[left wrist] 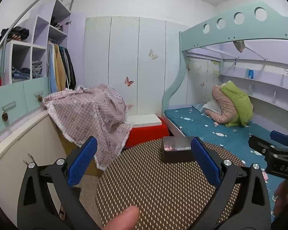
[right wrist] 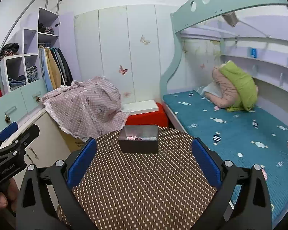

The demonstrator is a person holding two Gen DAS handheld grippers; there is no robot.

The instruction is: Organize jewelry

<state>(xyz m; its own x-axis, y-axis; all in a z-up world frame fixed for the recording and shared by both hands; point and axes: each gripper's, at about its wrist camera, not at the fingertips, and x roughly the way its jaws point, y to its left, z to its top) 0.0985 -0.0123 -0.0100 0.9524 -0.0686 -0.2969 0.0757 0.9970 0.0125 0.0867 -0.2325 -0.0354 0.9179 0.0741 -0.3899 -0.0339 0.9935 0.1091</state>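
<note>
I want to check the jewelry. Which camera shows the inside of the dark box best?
The right wrist view: the box sits centred, with pinkish items visible inside. In the left wrist view the box is partly hidden behind a gripper finger.

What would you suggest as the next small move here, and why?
Probably ease the right gripper forward toward the dark box at the far side of the round table. Both grippers are open and empty, the left gripper included. The box is open-topped with small pinkish items inside, and it sits almost centred between the right fingers, so that hand seems best lined up.
</note>
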